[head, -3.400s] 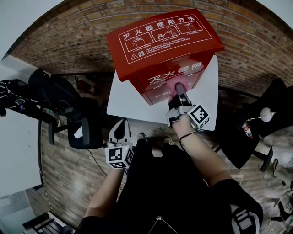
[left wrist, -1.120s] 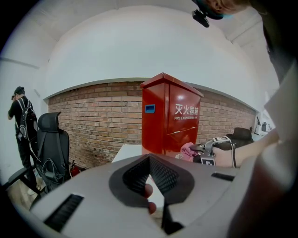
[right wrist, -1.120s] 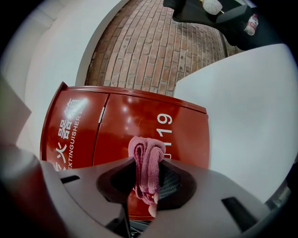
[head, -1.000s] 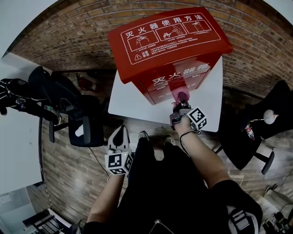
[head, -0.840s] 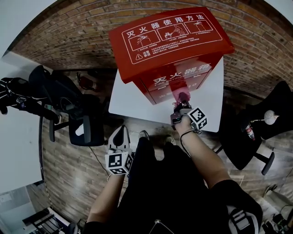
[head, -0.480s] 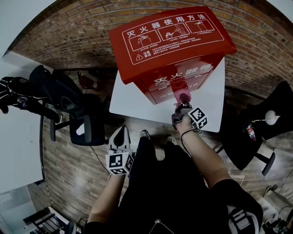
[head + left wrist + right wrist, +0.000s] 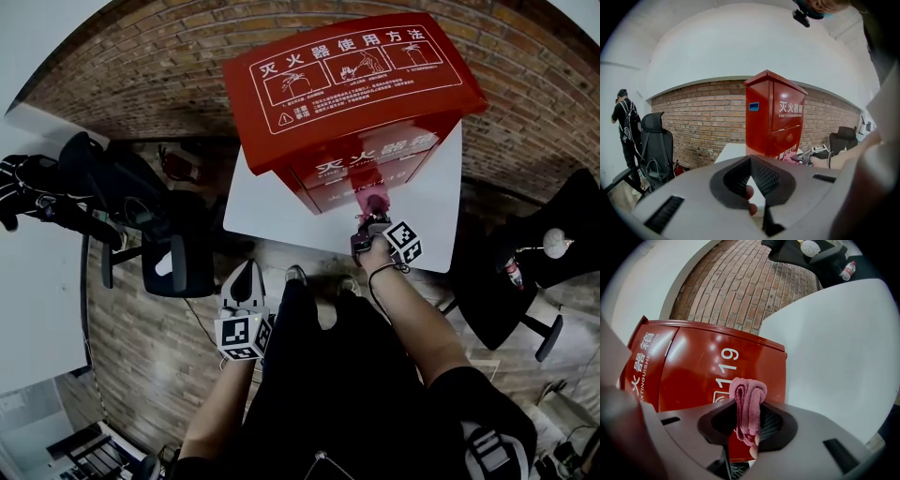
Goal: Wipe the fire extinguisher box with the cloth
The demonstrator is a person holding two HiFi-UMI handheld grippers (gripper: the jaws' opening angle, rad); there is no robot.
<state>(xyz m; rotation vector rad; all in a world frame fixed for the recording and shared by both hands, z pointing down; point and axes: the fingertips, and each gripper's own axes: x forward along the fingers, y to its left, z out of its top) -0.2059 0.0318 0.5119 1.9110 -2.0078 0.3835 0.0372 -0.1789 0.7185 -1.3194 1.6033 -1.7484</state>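
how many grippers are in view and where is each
2. The left gripper hangs low in front of the person's body, shut and empty, short of the white table. The right gripper is shut on the pink cloth at the fire extinguisher box's lower front.

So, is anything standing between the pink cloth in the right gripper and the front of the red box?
Nothing visible. The right gripper holds the cloth in its jaws, and the box front with the 119 print lies straight ahead of it. Whether they touch cannot be judged.
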